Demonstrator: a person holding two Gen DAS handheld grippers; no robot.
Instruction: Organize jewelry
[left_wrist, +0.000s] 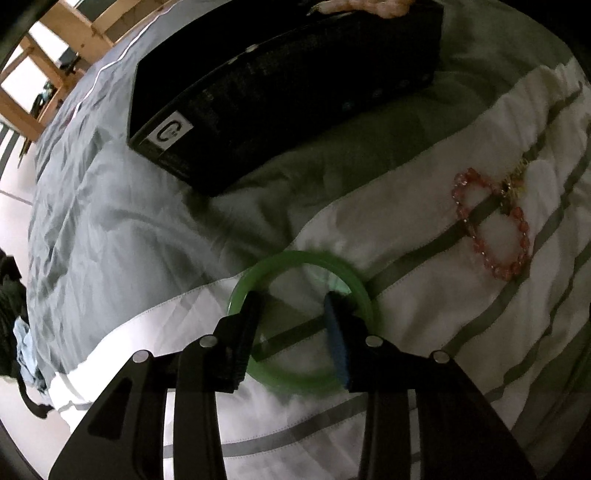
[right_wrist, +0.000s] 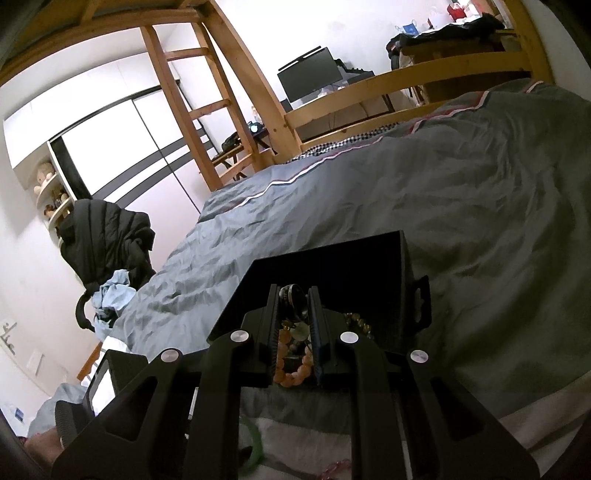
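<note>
You are looking across a bed under a rumpled grey duvet (right_wrist: 424, 206), framed by a pale wooden bunk frame with a ladder (right_wrist: 192, 99). White walls and a white sliding wardrobe (right_wrist: 122, 147) stand behind; a dark computer monitor (right_wrist: 310, 75) sits on a far desk.

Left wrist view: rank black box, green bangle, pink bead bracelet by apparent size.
1. black box, clearly largest.
2. green bangle.
3. pink bead bracelet.
The last two look close; the bangle lies nearer the camera, at the left gripper, so their real order is unsure.
</note>
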